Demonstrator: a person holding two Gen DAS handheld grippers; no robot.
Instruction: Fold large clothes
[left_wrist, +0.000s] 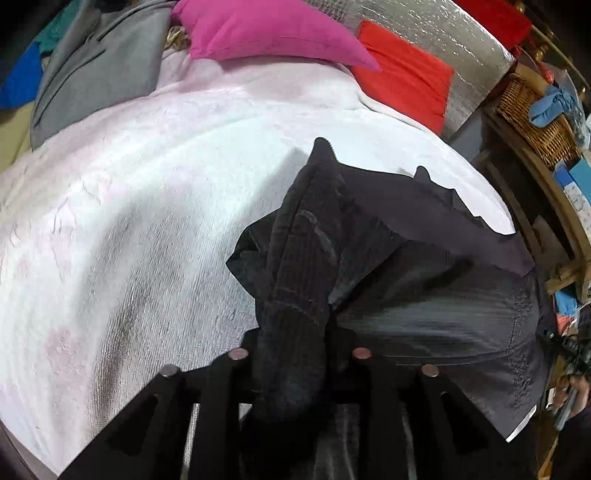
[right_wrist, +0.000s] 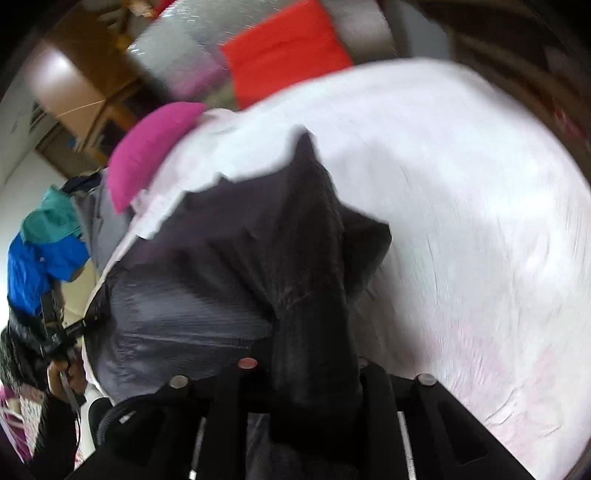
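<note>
We are over a bed covered with a pale pink-white towelling blanket (left_wrist: 147, 206), cushions and furniture crowded at its far side.

From the left wrist we see a magenta cushion (left_wrist: 266, 33) and a red cushion (left_wrist: 406, 77) at the head of the bed, against a silvery quilted panel (left_wrist: 443, 33). A grey garment (left_wrist: 99, 70) lies at the far left, and a wicker basket (left_wrist: 532, 114) stands on a wooden shelf to the right. The dark garment (left_wrist: 424, 280) is spread across the right part of the blanket, and a thick bunched fold of it rises into our left gripper (left_wrist: 299, 354). The jaws are clamped around that bunched cloth, which fills the gap between the fingers (left_wrist: 229, 391). At the right edge a hand on the other tool is partly visible.

From the right wrist the picture is blurred. The same blanket (right_wrist: 461, 206) fills the right side, with the magenta cushion (right_wrist: 151, 151) and red cushion (right_wrist: 284, 48) beyond it. A blue and teal pile of clothes (right_wrist: 44, 254) sits at the left. The dark garment (right_wrist: 207, 280) drapes from centre to left, and one gathered end runs into our right gripper (right_wrist: 306, 365), whose jaws are closed around the cloth. At the lower left a hand (right_wrist: 66, 376) holds the other gripper at the garment's far edge.
</note>
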